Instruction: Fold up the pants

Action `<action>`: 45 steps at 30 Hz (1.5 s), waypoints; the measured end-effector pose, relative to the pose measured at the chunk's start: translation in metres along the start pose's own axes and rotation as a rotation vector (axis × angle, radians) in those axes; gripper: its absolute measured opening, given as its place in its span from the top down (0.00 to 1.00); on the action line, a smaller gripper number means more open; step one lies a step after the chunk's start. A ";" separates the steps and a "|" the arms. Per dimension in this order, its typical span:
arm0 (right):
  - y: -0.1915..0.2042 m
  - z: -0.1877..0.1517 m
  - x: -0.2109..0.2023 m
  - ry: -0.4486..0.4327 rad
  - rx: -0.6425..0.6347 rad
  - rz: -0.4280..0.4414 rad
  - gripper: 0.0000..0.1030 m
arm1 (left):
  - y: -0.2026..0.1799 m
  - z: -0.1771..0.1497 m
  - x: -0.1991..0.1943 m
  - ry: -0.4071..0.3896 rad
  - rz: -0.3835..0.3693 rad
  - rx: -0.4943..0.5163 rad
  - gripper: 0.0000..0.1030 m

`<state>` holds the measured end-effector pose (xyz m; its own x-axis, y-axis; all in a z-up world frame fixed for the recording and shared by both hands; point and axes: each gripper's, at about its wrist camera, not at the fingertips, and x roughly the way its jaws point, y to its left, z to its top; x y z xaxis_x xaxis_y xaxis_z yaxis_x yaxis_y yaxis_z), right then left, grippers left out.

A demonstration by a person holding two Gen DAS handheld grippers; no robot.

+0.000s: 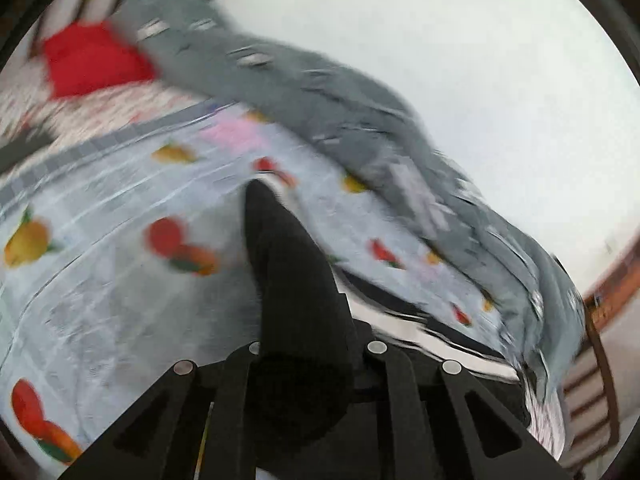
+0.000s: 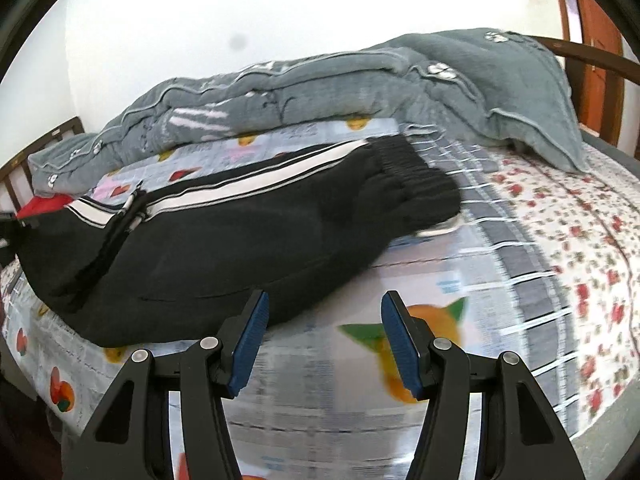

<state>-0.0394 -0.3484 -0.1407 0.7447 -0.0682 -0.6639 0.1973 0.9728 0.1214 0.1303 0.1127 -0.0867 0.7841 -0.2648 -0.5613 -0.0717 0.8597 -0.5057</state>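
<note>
1. The left claw (image 1: pixel 298 364) is clamped on a fold of the black track pants (image 2: pixel 208 248); its fingertips seem buried in cloth, though blur hampers the view.
2. The right claw (image 2: pixel 324 344) gapes half-wide, holding nothing, just beside the pants.
3. The pants lie across the bed (image 2: pixel 540 240), waistband towards the grey quilt (image 2: pixel 320 84) along its far edge.

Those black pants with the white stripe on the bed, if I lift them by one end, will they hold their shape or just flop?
Probably flop: the black pants lie slumped and creased on the bed sheet, and the cloth pinched in the left claw drapes limply. The gathered elastic waistband looks thicker, so that end may hang heavier. The fabric looks matte, so slipping seems unlikely.
</note>
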 end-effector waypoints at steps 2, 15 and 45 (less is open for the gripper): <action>-0.013 0.002 -0.005 -0.007 0.019 -0.005 0.44 | -0.032 -0.004 -0.001 -0.006 -0.023 0.072 0.86; -0.080 -0.007 -0.044 -0.006 0.081 -0.081 0.44 | -0.195 -0.108 0.045 0.162 -0.183 0.362 0.86; 0.054 0.031 0.092 0.203 0.139 0.404 0.56 | -0.074 -0.113 0.002 0.226 -0.205 0.412 0.31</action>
<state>0.0596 -0.3088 -0.1719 0.6424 0.3675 -0.6725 0.0114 0.8729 0.4878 0.0680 -0.0005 -0.1244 0.6004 -0.4949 -0.6282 0.3541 0.8688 -0.3460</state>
